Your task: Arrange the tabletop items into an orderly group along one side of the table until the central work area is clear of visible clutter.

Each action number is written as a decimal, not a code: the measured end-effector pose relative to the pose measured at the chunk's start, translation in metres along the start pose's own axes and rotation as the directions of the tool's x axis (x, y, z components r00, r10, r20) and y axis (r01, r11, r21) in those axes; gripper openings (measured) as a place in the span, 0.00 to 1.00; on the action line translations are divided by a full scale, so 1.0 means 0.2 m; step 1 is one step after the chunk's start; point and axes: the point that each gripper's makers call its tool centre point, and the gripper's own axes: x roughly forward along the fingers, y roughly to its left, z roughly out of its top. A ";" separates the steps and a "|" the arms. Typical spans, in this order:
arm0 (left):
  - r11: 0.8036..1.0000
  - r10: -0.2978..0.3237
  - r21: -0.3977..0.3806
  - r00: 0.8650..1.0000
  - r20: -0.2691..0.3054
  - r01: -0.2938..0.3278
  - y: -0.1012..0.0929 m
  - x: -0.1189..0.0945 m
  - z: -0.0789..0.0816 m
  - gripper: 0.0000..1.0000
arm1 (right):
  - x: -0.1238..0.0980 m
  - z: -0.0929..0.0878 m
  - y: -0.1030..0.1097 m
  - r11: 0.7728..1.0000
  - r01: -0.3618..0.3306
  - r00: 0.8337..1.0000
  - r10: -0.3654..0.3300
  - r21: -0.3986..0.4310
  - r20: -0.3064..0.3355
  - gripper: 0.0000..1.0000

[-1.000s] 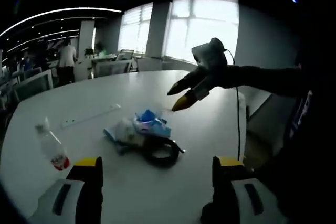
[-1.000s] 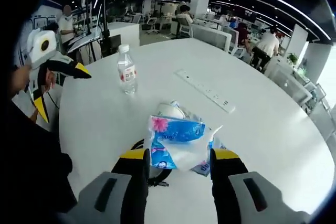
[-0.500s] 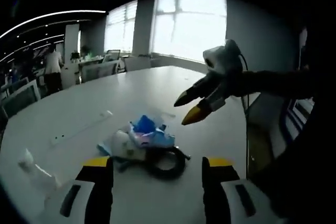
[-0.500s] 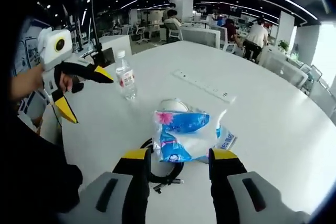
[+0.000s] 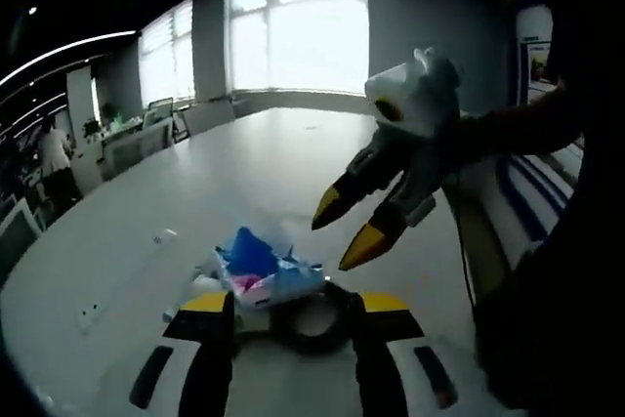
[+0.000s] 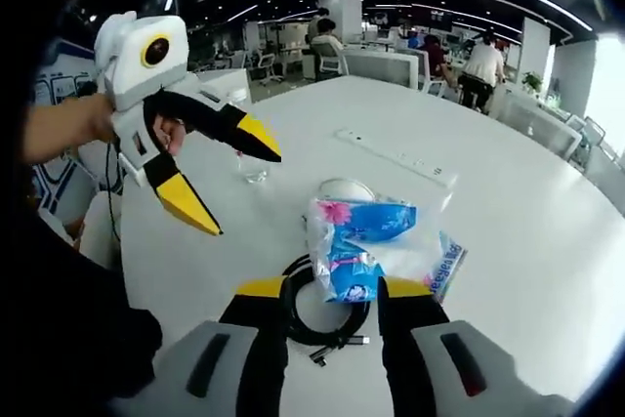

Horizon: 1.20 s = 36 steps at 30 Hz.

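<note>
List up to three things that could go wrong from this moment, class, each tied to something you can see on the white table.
1. The tissue pack lies partly over the black cable coil; grabbing one may drag the other.
2. The left gripper and right gripper are both open and close above the pile, so they could collide.
3. The left gripper partly hides the clear bottle, which could get knocked over.
</note>
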 end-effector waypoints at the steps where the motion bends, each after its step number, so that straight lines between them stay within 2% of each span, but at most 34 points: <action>1: 1.000 -0.004 0.016 1.000 -0.010 0.004 0.00 0.01 0.00 0.46 | 0.01 0.00 0.00 1.000 -0.001 1.000 0.001 -0.001 -0.001 0.30; 6: 0.997 -0.039 0.067 0.998 -0.052 0.043 0.03 0.08 -0.01 0.42 | 0.02 0.00 0.00 1.000 0.003 1.000 -0.003 -0.008 -0.002 0.27; 9: 0.992 -0.053 0.107 0.994 -0.096 0.063 0.04 0.12 -0.02 0.40 | 0.04 -0.01 0.00 1.000 0.002 1.000 -0.003 -0.023 -0.010 0.27; 14: 0.971 -0.076 0.209 0.982 -0.173 0.112 0.03 0.18 -0.02 0.35 | 0.07 -0.01 0.02 0.998 -0.002 1.000 0.001 -0.057 -0.028 0.28; 17: 0.952 -0.059 0.282 0.974 -0.218 0.121 0.05 0.24 -0.03 0.36 | 0.11 -0.02 0.03 0.993 0.000 0.999 -0.006 -0.117 -0.051 0.28; 19: 0.942 -0.068 0.303 0.967 -0.247 0.143 0.04 0.27 -0.05 0.35 | 0.12 -0.03 0.02 0.979 0.022 0.996 -0.038 -0.202 -0.075 0.28; 20: 0.929 -0.083 0.329 0.962 -0.259 0.169 0.02 0.29 -0.06 0.34 | 0.13 -0.03 0.01 0.970 0.038 0.995 -0.058 -0.242 -0.078 0.28; 22: 0.911 -0.095 0.363 0.956 -0.278 0.196 0.00 0.31 -0.07 0.31 | 0.15 -0.02 0.02 0.965 0.044 0.995 -0.065 -0.260 -0.074 0.26; 24: 0.882 -0.073 0.422 0.946 -0.316 0.209 0.00 0.32 -0.10 0.27 | 0.16 -0.02 0.02 0.958 0.052 0.994 -0.075 -0.281 -0.074 0.22; 26: 0.867 -0.057 0.445 0.931 -0.360 0.225 0.00 0.32 -0.14 0.23 | 0.16 -0.02 0.03 0.958 0.046 0.995 -0.068 -0.284 -0.066 0.14; 27: 0.860 -0.056 0.457 0.931 -0.361 0.228 -0.01 0.33 -0.15 0.21 | 0.16 -0.02 0.03 0.962 0.038 0.996 -0.057 -0.270 -0.064 0.13; 31: 0.869 -0.072 0.440 0.936 -0.343 0.228 -0.01 0.34 -0.15 0.12 | 0.17 -0.06 0.04 0.965 0.024 0.996 -0.047 -0.260 -0.082 0.07; 33: 0.864 -0.068 0.454 0.944 -0.323 0.218 -0.01 0.34 -0.14 0.08 | 0.17 -0.08 0.04 0.976 0.016 0.997 -0.032 -0.217 -0.072 0.04; 36: 0.878 -0.088 0.427 0.949 -0.304 0.218 -0.02 0.35 -0.14 0.07 | 0.16 -0.09 0.02 0.981 0.020 0.997 -0.033 -0.190 -0.065 0.03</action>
